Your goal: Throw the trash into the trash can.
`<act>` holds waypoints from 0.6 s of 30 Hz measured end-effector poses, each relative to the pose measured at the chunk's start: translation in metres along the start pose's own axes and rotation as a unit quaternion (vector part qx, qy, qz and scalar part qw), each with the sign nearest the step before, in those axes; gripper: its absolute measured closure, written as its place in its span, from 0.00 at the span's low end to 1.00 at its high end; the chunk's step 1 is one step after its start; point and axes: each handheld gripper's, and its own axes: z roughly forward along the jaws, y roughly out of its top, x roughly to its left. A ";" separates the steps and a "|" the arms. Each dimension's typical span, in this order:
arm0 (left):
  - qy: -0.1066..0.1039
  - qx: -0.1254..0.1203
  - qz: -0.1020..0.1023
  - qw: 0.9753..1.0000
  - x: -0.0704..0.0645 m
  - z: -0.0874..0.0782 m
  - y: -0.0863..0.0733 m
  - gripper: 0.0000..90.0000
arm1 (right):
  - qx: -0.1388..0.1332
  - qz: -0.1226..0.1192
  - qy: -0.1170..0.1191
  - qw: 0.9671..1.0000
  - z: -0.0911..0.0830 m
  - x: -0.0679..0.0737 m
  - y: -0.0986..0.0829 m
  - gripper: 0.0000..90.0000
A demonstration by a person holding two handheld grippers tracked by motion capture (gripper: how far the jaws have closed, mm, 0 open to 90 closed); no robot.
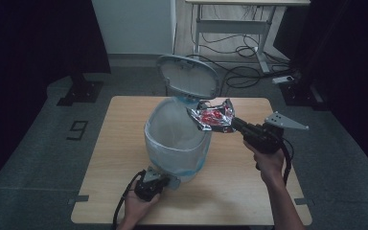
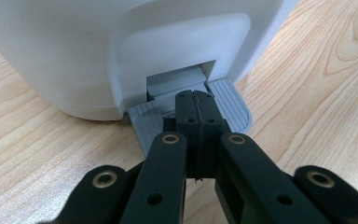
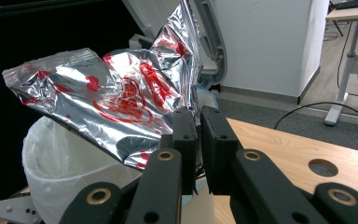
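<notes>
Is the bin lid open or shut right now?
Open: the lid stands raised behind the bin mouth, and the left gripper presses the pedal.

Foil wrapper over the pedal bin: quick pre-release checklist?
1. Lid open: ok, it stands upright.
2. Left claw on the pedal: ok, shut tips press on it.
3. Right claw gripping the foil wrapper: ok, jaws pinch its edge.
4. Wrapper over the bin mouth: partly ok, it hangs at the right rim.
5. Liner bag in place: ok.
6. Bin stable on the table: cannot tell.
</notes>
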 end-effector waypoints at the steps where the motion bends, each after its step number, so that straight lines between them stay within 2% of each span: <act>1: 0.000 0.000 0.000 1.000 0.000 0.000 0.000 1.00 | 0.000 -0.001 0.001 1.000 0.001 0.000 0.000 0.93; 18: -0.001 -0.001 -0.001 1.000 0.000 0.000 0.000 1.00 | 0.010 -0.002 0.007 1.000 0.016 0.004 0.001 0.93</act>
